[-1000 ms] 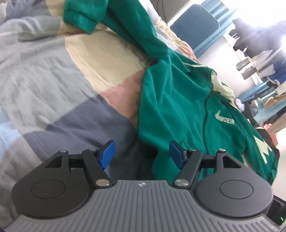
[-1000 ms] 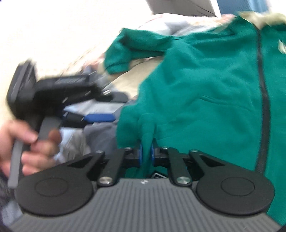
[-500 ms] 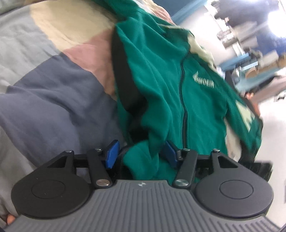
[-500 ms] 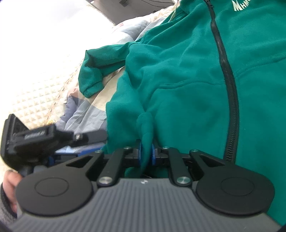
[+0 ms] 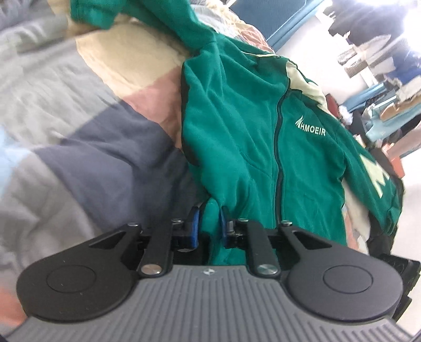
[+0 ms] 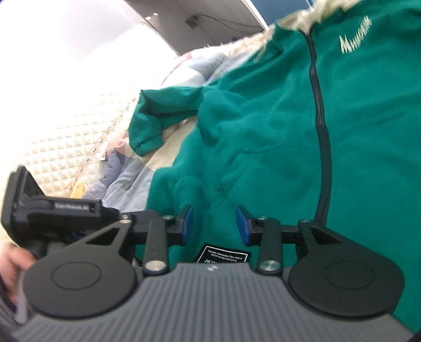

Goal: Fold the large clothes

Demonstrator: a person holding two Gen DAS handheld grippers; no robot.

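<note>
A green zip-up fleece jacket [image 5: 250,126] with a pale chest logo lies front up on a patchwork bed cover [image 5: 79,131]. My left gripper [image 5: 209,221] is shut on a fold of the jacket's bottom hem. One sleeve [image 5: 126,13] stretches away at the top left. In the right wrist view the jacket [image 6: 263,131] fills the frame. My right gripper [image 6: 213,223] is open, with the hem fabric and a black label [image 6: 223,256] lying loose between its jaws. The left gripper's body [image 6: 65,210] shows at its left.
The bed cover has grey, navy, pink and cream patches. A quilted cream headboard [image 6: 65,131] stands beyond the sleeve. Blue furniture [image 5: 276,15] and cluttered shelves [image 5: 381,65] stand past the bed's far side.
My left gripper closed from open onto the jacket's hem. My right gripper, shut on the hem before, has opened and let the fabric go.
</note>
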